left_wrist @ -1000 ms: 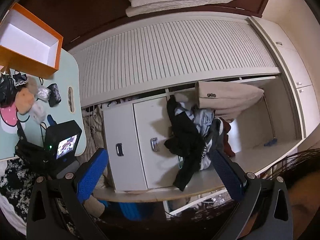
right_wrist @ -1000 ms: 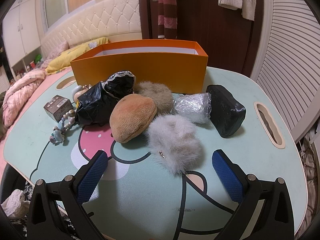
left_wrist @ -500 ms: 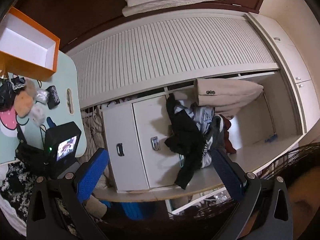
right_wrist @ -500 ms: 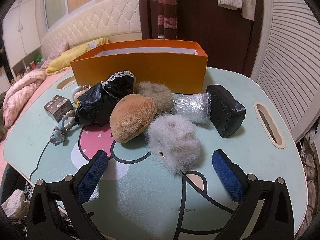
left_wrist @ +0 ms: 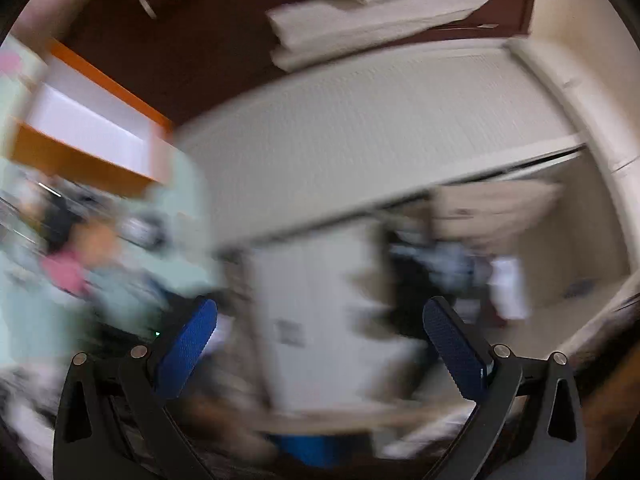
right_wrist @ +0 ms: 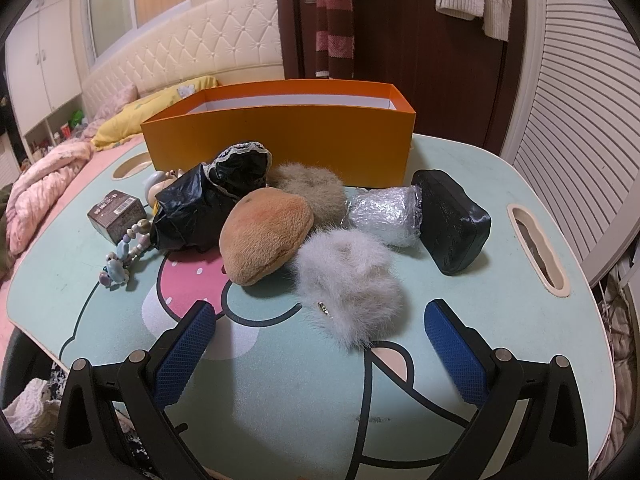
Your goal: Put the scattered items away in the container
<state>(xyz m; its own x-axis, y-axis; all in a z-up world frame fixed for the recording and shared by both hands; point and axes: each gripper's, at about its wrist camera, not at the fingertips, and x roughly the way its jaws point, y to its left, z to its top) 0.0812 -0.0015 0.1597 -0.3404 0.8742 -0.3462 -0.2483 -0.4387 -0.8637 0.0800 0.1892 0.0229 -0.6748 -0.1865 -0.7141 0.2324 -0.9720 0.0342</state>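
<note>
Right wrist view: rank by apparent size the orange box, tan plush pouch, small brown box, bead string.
1. orange box, clearly largest though farthest.
2. tan plush pouch.
3. small brown box and bead string look similar; no ranking.

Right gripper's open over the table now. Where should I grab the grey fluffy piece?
Probably across the middle of the grey fluffy piece, coming straight ahead and down with the right gripper. It lies nearest, free at front and right; the tan plush touches its left.
</note>
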